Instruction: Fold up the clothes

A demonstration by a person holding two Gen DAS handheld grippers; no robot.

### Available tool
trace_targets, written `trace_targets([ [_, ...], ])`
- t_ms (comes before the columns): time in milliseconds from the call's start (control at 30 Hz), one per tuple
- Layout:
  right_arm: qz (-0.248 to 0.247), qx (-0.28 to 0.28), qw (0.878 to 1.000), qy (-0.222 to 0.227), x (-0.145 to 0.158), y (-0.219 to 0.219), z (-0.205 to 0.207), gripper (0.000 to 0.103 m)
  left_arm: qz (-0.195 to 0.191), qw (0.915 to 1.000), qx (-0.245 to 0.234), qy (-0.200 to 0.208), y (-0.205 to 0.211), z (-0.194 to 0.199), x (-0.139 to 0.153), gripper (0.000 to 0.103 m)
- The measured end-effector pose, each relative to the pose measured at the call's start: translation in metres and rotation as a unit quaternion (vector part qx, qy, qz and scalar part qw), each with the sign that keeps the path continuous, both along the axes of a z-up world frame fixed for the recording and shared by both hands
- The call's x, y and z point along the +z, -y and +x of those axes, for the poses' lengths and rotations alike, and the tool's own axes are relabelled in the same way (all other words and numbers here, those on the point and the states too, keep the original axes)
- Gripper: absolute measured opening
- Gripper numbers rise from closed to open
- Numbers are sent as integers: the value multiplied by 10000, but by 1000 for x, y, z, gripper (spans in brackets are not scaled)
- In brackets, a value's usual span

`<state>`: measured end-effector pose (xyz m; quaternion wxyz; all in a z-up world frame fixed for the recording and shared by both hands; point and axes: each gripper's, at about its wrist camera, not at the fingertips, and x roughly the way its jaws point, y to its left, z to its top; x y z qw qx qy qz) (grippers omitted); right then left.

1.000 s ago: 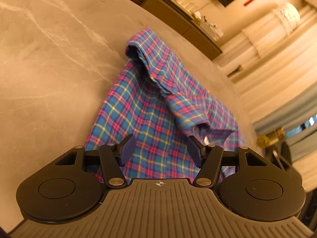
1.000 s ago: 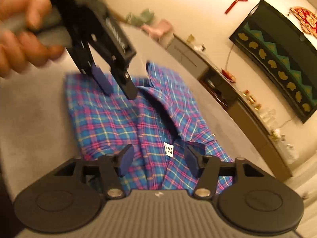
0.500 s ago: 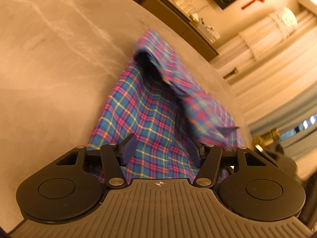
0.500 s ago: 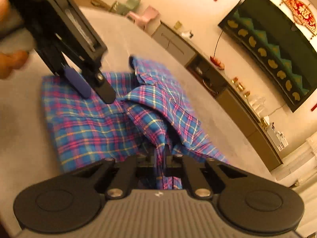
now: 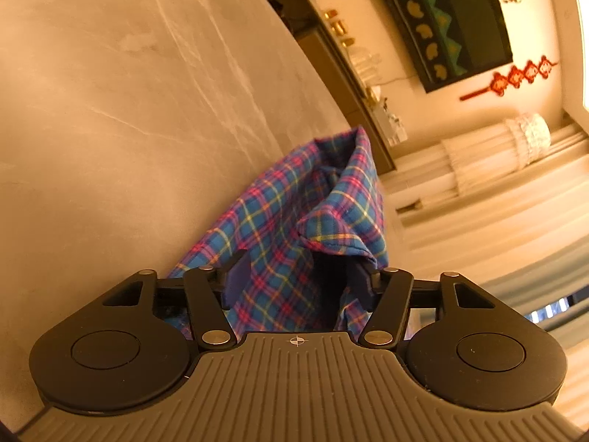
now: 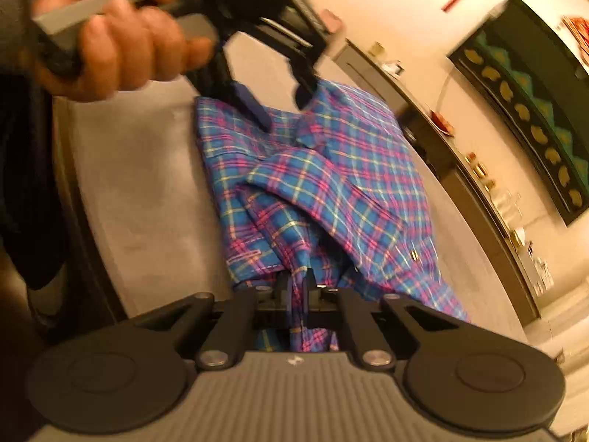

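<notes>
A blue, pink and yellow plaid shirt (image 6: 331,191) lies bunched on a grey marble table (image 5: 129,110). In the right wrist view my right gripper (image 6: 296,287) is shut on a fold of the shirt near the collar and lifts it. The same view shows my left gripper (image 6: 279,105), held by a hand (image 6: 117,44), over the shirt's far end with its jaws apart. In the left wrist view my left gripper (image 5: 300,276) is open, and the plaid shirt (image 5: 294,228) lies between and beyond its fingers, a raised flap in the middle.
A long low sideboard (image 6: 478,199) with small ornaments runs along the wall beyond the table. A dark framed panel (image 5: 452,22) and a red hanging ornament (image 5: 515,77) hang on the wall. Pale curtains (image 5: 497,191) fill the right. The table edge (image 6: 84,191) is at the left.
My right gripper went from open above the label to shut on the shirt and has pulled the cloth up. My left gripper came down to the shirt's far end, still open.
</notes>
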<state>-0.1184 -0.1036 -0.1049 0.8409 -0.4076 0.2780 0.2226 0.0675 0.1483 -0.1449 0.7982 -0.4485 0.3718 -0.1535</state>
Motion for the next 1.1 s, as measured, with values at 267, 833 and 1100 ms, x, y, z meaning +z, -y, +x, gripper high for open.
trace_targets([
  [267,487,12,9980,-412,12,15,-8,12,469,9973,483,290,-5,-9,19,38],
  [833,2216,-2424,9349,-1342,24,169,28,26,2830,9407,-851,1667,94,-25,54,42],
  [1100,2272,-797,9694,-479,76,111,14,41,4478,8055,-2443,3017,172,-60,47,32],
])
